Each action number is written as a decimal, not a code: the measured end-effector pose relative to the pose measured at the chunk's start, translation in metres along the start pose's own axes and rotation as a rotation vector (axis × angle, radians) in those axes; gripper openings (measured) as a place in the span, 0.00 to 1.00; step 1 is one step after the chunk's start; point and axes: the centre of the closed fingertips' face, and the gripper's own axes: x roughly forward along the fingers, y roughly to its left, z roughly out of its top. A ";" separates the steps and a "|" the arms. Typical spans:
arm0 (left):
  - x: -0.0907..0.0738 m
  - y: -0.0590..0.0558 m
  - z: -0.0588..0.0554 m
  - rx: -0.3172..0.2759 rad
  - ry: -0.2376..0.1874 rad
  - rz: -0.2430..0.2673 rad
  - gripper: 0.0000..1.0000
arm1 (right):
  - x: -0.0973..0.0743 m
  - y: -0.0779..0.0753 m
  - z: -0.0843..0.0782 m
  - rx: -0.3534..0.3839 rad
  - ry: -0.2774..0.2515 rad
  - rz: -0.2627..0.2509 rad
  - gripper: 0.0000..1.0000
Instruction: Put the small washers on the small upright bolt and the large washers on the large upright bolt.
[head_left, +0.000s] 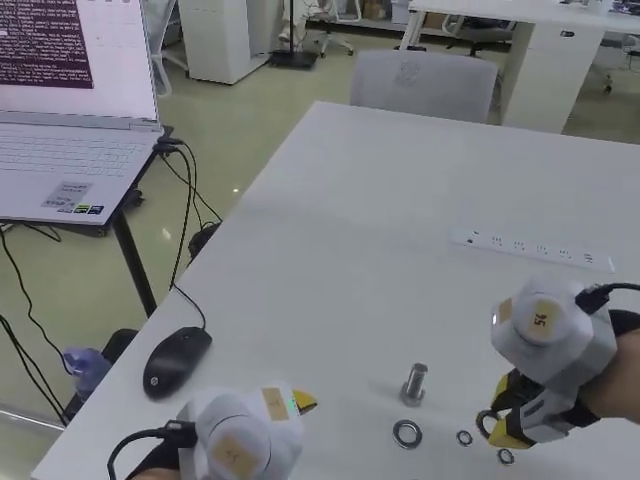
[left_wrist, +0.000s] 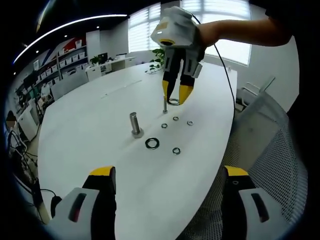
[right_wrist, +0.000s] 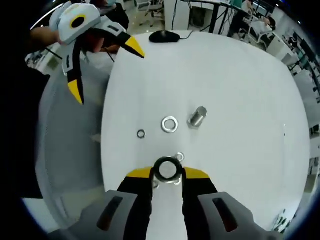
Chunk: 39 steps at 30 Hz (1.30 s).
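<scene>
My right gripper (right_wrist: 166, 173) is shut on a dark ring washer (right_wrist: 167, 159). In the left gripper view that right gripper (left_wrist: 174, 97) holds the washer (left_wrist: 173, 102) just beside the top of the thin small bolt (left_wrist: 165, 105). The thick large bolt (head_left: 414, 383) stands upright mid-table, with a large washer (head_left: 407, 434) flat in front of it. Several small washers (left_wrist: 175, 118) lie around the bolts. My left gripper (left_wrist: 168, 172) is open and holds nothing, back near the table edge (head_left: 300, 405).
A black mouse (head_left: 176, 360) lies at the table's left edge. A white power strip (head_left: 530, 248) lies farther back on the right. A laptop (head_left: 70, 150) sits on a stand to the left, and a grey chair (head_left: 425, 85) stands behind the table.
</scene>
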 end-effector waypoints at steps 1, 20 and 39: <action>0.000 0.000 -0.001 0.003 0.004 -0.001 0.87 | -0.003 -0.003 0.004 0.003 -0.006 -0.003 0.22; 0.000 0.003 0.002 -0.006 -0.017 0.008 0.87 | -0.002 -0.035 0.050 -0.039 -0.008 -0.027 0.22; 0.004 0.003 0.003 -0.003 -0.012 -0.007 0.85 | 0.027 -0.051 0.071 -0.031 -0.008 -0.025 0.22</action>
